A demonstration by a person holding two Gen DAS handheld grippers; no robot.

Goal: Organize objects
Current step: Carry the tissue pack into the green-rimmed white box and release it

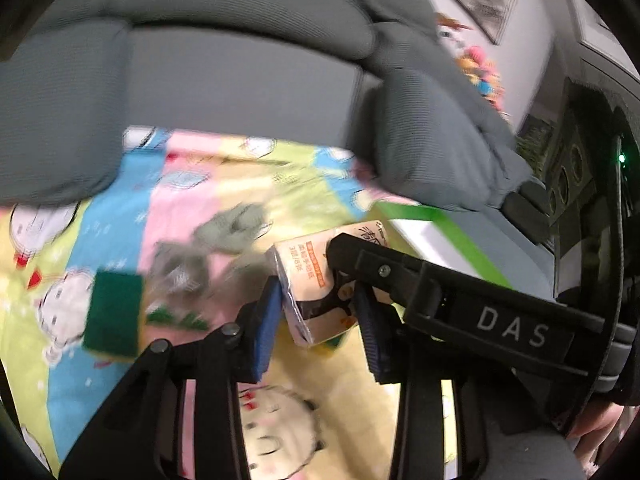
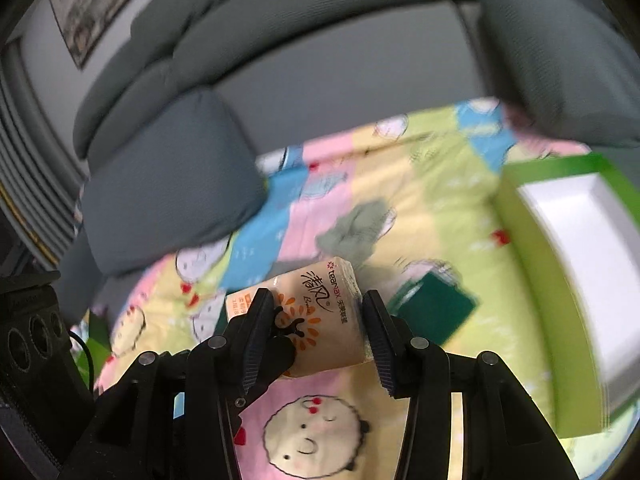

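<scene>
An orange and white tissue pack [image 1: 316,280] [image 2: 320,320] is held above the cartoon blanket [image 1: 200,184] [image 2: 400,168]. My left gripper [image 1: 316,300] is shut on its lower end with the blue pads. My right gripper [image 2: 316,316] is shut on it too; its black arm marked DAS [image 1: 460,304] crosses the left wrist view. A green sponge [image 1: 114,312] [image 2: 432,304] lies on the blanket. A grey cloth [image 1: 232,224] [image 2: 352,228] lies crumpled beyond the pack.
A green box with a white inside [image 2: 560,256] [image 1: 440,232] sits on the blanket at the right. A grey sofa back and cushions [image 1: 240,40] [image 2: 172,184] ring the blanket. Coloured toys [image 1: 480,68] lie past the sofa arm.
</scene>
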